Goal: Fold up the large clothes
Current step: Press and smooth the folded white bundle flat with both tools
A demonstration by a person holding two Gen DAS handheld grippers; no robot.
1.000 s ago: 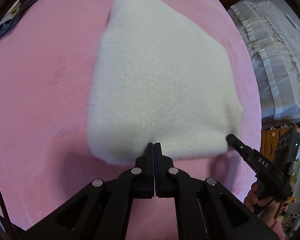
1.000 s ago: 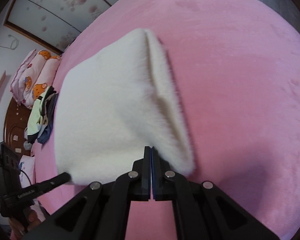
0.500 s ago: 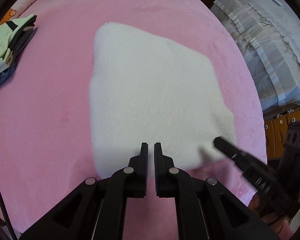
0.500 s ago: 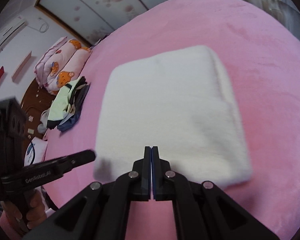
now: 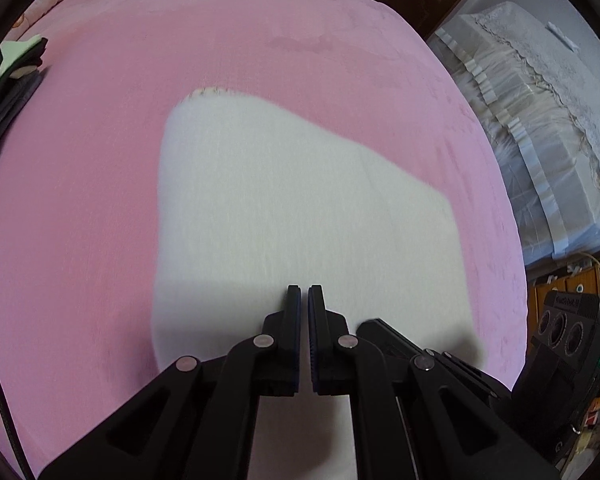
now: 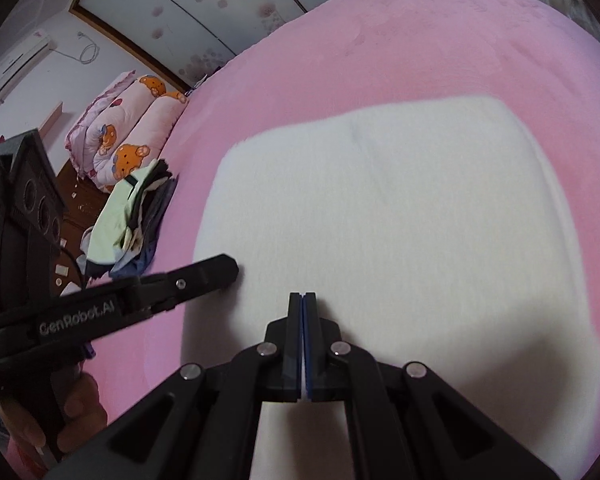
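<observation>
Both tongs angled downward above folded white garment (image 5: 300,208); left tongs (image 5: 304,294) nearly closed, empty; right tongs (image 6: 302,298) closed, empty.

Count on the pink bed (image 6: 440,40): one folded white fleece garment (image 6: 380,220), lying flat. One pile of folded clothes (image 6: 132,216) at the bed's edge; the number of pieces in it cannot be told. One rolled cartoon-print quilt (image 6: 128,132) beyond it. Two handheld grippers: left gripper (image 5: 304,294), right gripper (image 6: 302,300). One wall air conditioner (image 6: 12,68).
</observation>
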